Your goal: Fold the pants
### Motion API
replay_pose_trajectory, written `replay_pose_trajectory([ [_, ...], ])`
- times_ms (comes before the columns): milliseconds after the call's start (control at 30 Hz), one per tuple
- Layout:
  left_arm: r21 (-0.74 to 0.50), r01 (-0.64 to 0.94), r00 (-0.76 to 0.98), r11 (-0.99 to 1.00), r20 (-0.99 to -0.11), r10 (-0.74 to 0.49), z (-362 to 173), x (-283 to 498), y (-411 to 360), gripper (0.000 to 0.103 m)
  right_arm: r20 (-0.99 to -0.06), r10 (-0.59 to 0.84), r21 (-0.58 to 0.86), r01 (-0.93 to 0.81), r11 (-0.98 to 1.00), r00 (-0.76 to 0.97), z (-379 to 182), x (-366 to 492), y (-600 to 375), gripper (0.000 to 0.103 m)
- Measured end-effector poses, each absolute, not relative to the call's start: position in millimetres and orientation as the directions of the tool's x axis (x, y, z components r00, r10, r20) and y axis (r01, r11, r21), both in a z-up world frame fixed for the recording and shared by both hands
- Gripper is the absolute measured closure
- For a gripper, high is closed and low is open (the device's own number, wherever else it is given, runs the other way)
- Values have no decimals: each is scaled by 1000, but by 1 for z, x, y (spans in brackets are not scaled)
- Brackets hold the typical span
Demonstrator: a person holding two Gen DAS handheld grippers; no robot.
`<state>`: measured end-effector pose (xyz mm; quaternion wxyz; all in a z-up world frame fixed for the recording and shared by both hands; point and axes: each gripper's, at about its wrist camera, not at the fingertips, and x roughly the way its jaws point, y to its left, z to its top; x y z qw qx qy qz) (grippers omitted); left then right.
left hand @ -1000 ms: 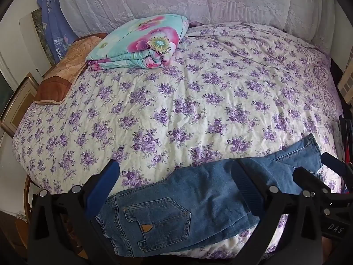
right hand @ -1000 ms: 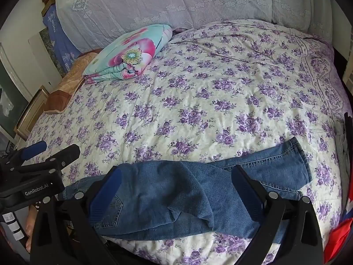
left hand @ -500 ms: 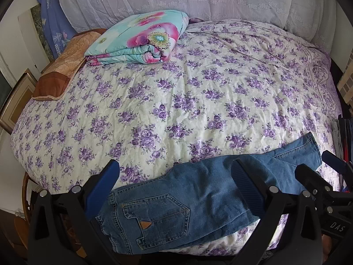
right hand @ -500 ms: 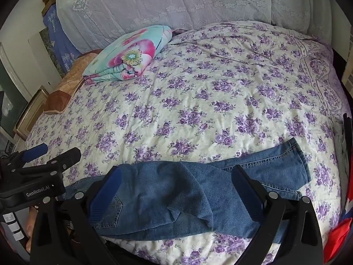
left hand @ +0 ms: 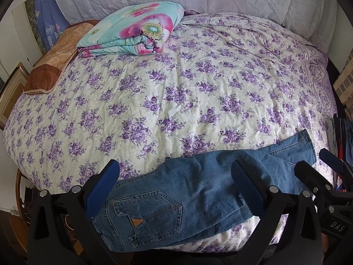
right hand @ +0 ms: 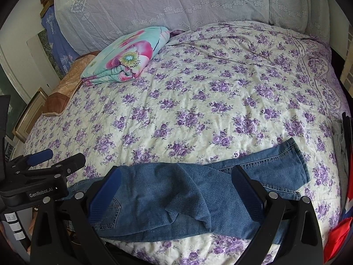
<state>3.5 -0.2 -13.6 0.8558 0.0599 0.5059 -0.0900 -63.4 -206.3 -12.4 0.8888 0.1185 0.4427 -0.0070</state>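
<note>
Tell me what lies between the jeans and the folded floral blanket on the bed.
Nothing but bare purple-flowered bedspread lies between the jeans and the folded floral blanket. Both wrist views show that stretch.

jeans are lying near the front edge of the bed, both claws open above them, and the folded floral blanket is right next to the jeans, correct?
Not quite. The folded floral blanket is not next to the jeans; it sits at the far end of the bed, by the headboard, as the left wrist view shows. The rest holds: both the left claw and right claw are open over the jeans.
</note>
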Motion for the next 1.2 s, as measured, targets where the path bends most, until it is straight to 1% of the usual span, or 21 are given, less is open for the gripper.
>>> replay_pose_trajectory([
  [167, -40, 209, 448, 977, -884, -132, -15, 7, 5, 4, -789, 92, 204, 118, 972, 608, -12, -64, -204, 3],
  [300, -49, 195, 438, 980, -889, -132, -17, 8, 10, 4, -789, 100, 214, 119, 969, 606, -17, -60, -210, 3],
  [467, -39, 157, 437, 987, -893, -105, -19, 9, 20, 4, -792, 113, 222, 111, 969, 600, -21, -59, -209, 3],
  [667, 14, 89, 426, 996, -904, -25, -31, 3, 38, 4, -794, 135, 225, 80, 971, 593, -25, -61, -214, 3],
  [733, 41, 47, 424, 998, -905, 17, -38, -3, 50, 4, -792, 126, 204, 64, 977, 598, -26, -64, -223, 3],
  [833, 109, -47, 397, 993, -910, 118, -56, -17, 73, 4, -792, 82, 134, 41, 990, 606, -32, -71, -243, 3],
  [900, 157, -126, 359, 979, -913, 193, -73, -32, 91, 4, -802, 71, 103, 20, 994, 594, -44, -77, -259, 3],
  [933, 157, -164, 339, 974, -918, 205, -82, -40, 102, 4, -813, 77, 101, 10, 995, 577, -52, -81, -267, 3],
  [1033, 105, -272, 280, 957, -943, 183, -110, -69, 127, 4, -844, 114, 123, -17, 992, 523, -79, -91, -288, 3],
  [1200, 66, -398, 200, 915, -967, 157, -152, -115, 149, 4, -865, 115, 119, -22, 993, 488, -105, -103, -307, 3],
])
